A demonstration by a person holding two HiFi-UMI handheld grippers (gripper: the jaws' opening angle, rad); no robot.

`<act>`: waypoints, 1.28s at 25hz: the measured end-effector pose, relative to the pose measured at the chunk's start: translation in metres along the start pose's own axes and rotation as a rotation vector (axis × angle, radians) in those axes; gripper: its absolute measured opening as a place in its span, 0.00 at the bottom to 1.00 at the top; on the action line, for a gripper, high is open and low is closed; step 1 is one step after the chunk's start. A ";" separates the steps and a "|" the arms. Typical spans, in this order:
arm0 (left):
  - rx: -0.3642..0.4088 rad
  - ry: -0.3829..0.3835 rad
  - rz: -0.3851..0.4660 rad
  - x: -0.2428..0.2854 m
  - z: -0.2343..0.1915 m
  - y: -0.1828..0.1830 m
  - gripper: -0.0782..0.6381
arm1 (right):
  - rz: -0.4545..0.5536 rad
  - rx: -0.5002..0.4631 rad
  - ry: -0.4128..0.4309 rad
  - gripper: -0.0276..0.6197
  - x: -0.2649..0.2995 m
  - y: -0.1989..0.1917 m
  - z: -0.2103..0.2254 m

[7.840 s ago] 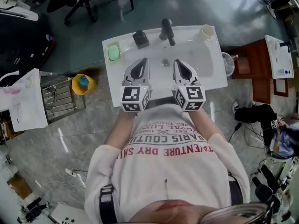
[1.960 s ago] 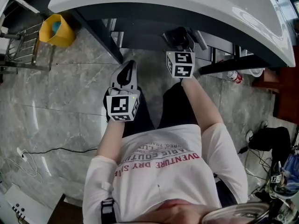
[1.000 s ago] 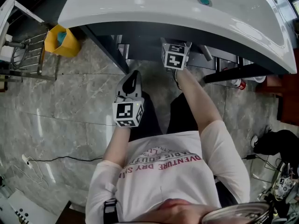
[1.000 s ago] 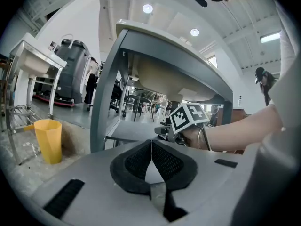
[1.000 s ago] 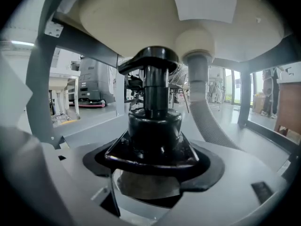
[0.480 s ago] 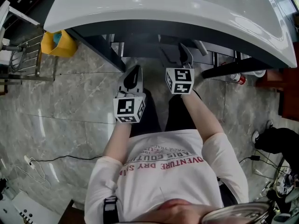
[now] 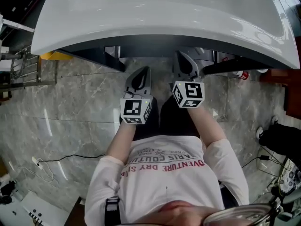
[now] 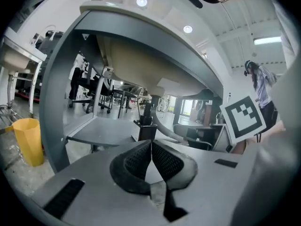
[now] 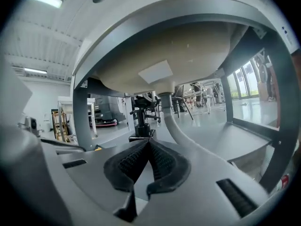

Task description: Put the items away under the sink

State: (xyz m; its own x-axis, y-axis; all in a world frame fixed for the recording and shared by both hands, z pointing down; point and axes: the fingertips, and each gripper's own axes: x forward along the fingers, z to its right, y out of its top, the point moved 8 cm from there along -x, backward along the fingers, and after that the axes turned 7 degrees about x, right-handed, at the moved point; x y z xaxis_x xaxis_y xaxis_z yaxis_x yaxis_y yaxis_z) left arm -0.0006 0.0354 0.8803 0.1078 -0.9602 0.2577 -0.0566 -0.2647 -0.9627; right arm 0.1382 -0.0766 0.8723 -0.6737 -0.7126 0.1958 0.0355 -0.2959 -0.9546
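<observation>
After the right tool (image 9: 147, 142) closed empty, the black item (image 9: 140, 126) stands beyond.

This looks like an open lab or test hall rather than a home. The white sink (image 7: 141, 18) stands free on a bare dark metal frame (image 8: 59, 102). Beyond the sink are office chairs (image 8: 96, 102) and work tables (image 8: 121, 95) under strip lights (image 8: 270, 40). A yellow bin (image 8: 27, 140) sits beside it, and a loose cable (image 7: 70, 157) trails over the grey stone-look floor (image 7: 61, 121) in front of it.
</observation>
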 end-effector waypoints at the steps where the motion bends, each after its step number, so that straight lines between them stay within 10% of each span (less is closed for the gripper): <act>1: 0.005 -0.012 -0.005 0.001 0.003 0.010 0.15 | -0.004 -0.006 0.005 0.08 -0.004 0.007 -0.001; 17: -0.039 -0.061 -0.094 -0.105 0.062 0.243 0.15 | -0.150 0.031 0.046 0.08 -0.145 0.223 -0.066; 32: 0.079 -0.001 0.114 -0.214 0.130 0.451 0.15 | 0.023 0.000 0.045 0.08 -0.267 0.418 -0.106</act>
State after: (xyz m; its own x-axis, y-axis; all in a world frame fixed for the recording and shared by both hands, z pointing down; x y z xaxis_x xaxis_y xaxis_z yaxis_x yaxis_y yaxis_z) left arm 0.0794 0.1327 0.3804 0.1061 -0.9836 0.1458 0.0095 -0.1456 -0.9893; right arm 0.2548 0.0579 0.3974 -0.7050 -0.6901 0.1635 0.0511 -0.2794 -0.9588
